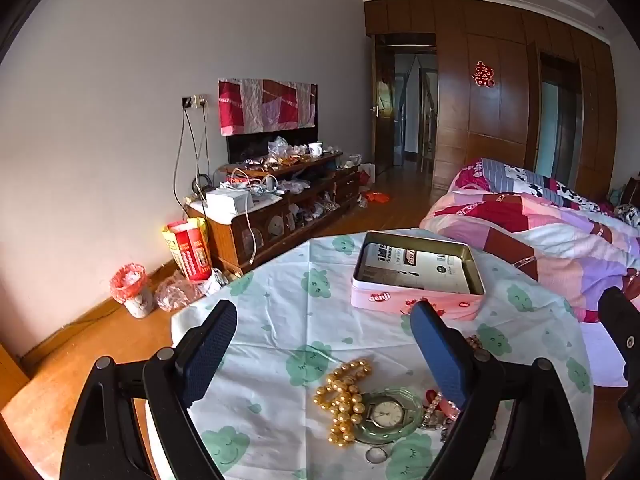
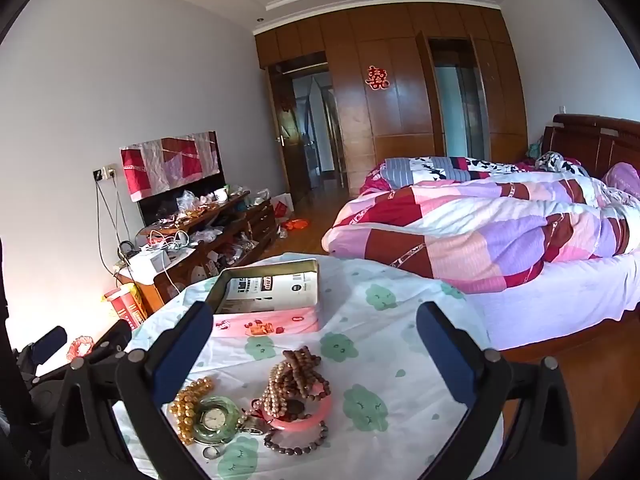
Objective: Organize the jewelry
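Observation:
A heap of jewelry lies on the cloth-covered table: a gold bead necklace (image 1: 344,396), a green jade-rimmed watch (image 1: 387,414), a pink bangle (image 2: 308,420), brown wooden beads (image 2: 306,372) and a dark bead bracelet (image 2: 298,442). An open pink tin box (image 1: 418,276), also in the right wrist view (image 2: 272,296), stands behind the heap. My left gripper (image 1: 324,328) is open above the table, the heap between and below its fingers. My right gripper (image 2: 316,328) is open, hovering over the heap. Both are empty.
The round table (image 1: 280,320) has a white cloth with green cloud prints. A bed with a patchwork quilt (image 2: 500,224) is to the right. A cluttered wooden TV cabinet (image 1: 280,204) stands along the left wall. A bin (image 1: 134,290) and bags sit on the floor.

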`<state>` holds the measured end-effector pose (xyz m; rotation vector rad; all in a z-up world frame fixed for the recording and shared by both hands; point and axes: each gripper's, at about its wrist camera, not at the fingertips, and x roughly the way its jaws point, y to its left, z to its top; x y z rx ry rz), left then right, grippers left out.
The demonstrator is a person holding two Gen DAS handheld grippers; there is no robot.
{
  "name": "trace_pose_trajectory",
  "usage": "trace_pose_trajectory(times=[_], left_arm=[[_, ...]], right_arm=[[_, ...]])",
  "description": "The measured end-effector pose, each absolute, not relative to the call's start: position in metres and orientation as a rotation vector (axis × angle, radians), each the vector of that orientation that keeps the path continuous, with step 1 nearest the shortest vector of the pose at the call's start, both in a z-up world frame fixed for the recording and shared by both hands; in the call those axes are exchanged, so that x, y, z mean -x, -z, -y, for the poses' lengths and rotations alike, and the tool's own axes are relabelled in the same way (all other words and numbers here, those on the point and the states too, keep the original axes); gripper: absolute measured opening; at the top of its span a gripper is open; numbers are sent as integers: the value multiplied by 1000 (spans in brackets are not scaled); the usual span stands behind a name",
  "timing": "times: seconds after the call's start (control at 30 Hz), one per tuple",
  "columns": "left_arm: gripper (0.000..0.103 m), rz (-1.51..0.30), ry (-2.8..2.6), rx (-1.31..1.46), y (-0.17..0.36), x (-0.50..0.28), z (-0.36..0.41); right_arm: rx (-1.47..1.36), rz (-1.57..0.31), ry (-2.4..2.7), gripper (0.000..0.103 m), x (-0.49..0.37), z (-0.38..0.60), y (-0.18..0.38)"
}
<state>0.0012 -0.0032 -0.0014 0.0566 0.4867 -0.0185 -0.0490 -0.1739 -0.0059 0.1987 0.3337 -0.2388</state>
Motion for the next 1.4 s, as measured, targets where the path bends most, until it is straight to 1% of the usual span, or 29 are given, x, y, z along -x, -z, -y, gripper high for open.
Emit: trace_pose_trajectory(times=[0.1,0.17,0.2,0.33,0.47,1.4], left_arm=[[89,-470,23,-44,1,3,6],[89,-463,28,-31,1,6,4],[89,-472,37,-25,0,5,0],[89,-484,41,-18,1,3,-2],[89,-487,44,-10,8,1,-5],[89,-476,47,-24,8,5,-7]], right_arm=[[-218,-306,239,103,56,174,7],[-218,-308,242,103,60,172,7],[-226,-349,248,103,50,176,8],[-231,-359,250,103,47,184,9],[-215,-350,258,103,50,180,10],[-200,-347,258,103,49,173,14]])
